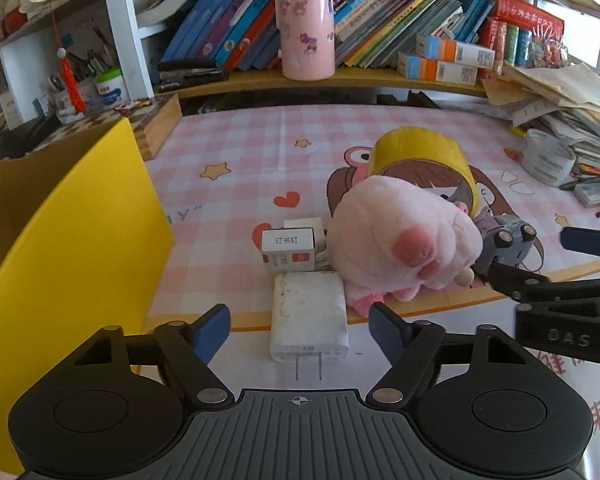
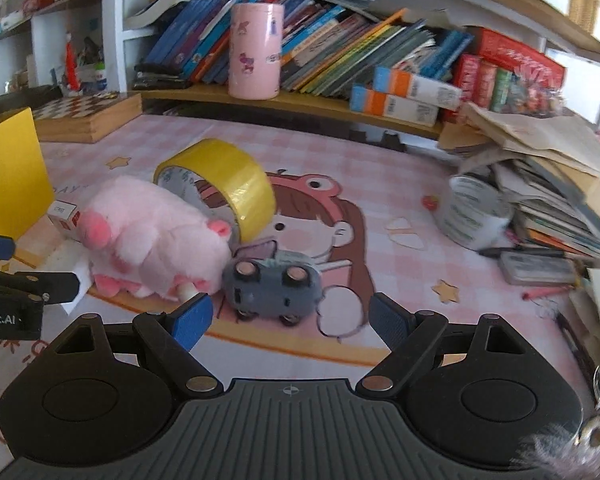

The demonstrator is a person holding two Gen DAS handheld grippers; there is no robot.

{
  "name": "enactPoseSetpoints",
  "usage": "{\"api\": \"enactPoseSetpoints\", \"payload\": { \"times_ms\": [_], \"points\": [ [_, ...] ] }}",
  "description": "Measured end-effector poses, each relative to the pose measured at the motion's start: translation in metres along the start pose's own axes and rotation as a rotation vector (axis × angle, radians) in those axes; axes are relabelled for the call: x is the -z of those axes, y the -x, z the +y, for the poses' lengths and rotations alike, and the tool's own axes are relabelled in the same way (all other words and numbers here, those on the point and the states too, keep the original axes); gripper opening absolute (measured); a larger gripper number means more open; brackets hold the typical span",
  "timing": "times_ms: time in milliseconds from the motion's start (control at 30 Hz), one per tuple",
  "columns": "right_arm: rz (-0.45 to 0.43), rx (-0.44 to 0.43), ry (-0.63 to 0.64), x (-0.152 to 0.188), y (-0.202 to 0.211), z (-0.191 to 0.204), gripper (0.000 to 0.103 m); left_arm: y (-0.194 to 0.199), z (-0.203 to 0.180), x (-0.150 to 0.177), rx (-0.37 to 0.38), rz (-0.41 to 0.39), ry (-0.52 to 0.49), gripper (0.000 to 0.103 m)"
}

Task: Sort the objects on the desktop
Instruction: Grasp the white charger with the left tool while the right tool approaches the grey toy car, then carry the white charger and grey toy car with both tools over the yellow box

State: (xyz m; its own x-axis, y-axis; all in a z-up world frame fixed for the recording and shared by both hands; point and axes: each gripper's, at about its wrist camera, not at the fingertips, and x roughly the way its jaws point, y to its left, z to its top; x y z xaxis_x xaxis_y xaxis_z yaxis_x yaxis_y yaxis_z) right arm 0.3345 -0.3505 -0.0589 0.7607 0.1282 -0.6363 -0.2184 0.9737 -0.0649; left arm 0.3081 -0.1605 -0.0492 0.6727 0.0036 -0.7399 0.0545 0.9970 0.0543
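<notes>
The left claw (image 1: 299,330) stands open around the white charger (image 1: 309,316), its pads clear of it. The right claw (image 2: 291,318) gapes empty just before the grey toy car (image 2: 274,282), which touches the pink plush (image 2: 152,236); the yellow tape roll (image 2: 230,184) leans behind the plush.

My left wrist camera looks steeply down, close over the white plug-in charger block (image 1: 309,316); my right sits alongside, facing the grey toy car (image 2: 274,286); both share the pink plush pig (image 1: 404,240)
</notes>
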Motion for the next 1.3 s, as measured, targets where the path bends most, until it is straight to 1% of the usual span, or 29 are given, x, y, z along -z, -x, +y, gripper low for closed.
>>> {"api": "enactPoseSetpoints", "payload": {
  "times_ms": [133,200,300,467,533,600,633,667,700,800,967,1100,1300],
  "points": [
    [0.015,0.007,0.023,-0.003,-0.016,0.006,0.082,-0.007,0.000,-0.002,-0.010,0.014,0.005,0.067],
    [0.013,0.021,0.024,-0.005,-0.021,0.007,0.082,-0.010,0.000,-0.002,-0.011,0.024,0.014,0.062],
    [0.007,0.027,0.028,-0.007,-0.027,0.008,0.081,-0.015,0.001,-0.002,-0.011,0.041,0.024,0.061],
    [0.031,0.017,-0.002,-0.008,-0.038,0.004,0.081,-0.021,0.001,-0.001,-0.010,0.056,0.030,0.058],
    [0.037,0.012,-0.009,-0.007,-0.042,0.003,0.079,-0.021,0.002,-0.001,-0.003,0.050,0.033,0.054],
    [0.036,0.003,-0.016,-0.006,-0.045,0.001,0.077,-0.022,0.001,-0.002,0.018,0.048,0.035,0.042],
    [0.032,-0.004,-0.019,-0.006,-0.044,0.000,0.074,-0.021,0.000,-0.002,0.021,0.047,0.025,0.042],
    [0.031,-0.020,-0.023,-0.005,-0.044,0.000,0.063,-0.021,-0.001,-0.002,0.020,0.049,0.021,0.042],
    [0.031,-0.034,-0.025,-0.005,-0.043,-0.001,0.060,-0.022,0.000,-0.002,0.023,0.050,0.025,0.042],
    [0.037,-0.031,-0.031,-0.005,-0.041,-0.002,0.060,-0.021,0.001,-0.002,0.026,0.052,0.026,0.042],
    [0.035,-0.028,-0.047,-0.003,-0.034,-0.008,0.060,-0.014,0.005,0.003,0.032,0.047,0.067,0.042],
    [0.035,-0.034,-0.062,-0.001,-0.026,-0.012,0.060,-0.004,0.009,0.008,0.051,0.043,0.108,0.042],
    [0.025,-0.044,-0.068,0.002,-0.007,-0.009,0.060,0.014,0.013,0.015,0.078,0.024,0.134,0.042]
  ]
}}
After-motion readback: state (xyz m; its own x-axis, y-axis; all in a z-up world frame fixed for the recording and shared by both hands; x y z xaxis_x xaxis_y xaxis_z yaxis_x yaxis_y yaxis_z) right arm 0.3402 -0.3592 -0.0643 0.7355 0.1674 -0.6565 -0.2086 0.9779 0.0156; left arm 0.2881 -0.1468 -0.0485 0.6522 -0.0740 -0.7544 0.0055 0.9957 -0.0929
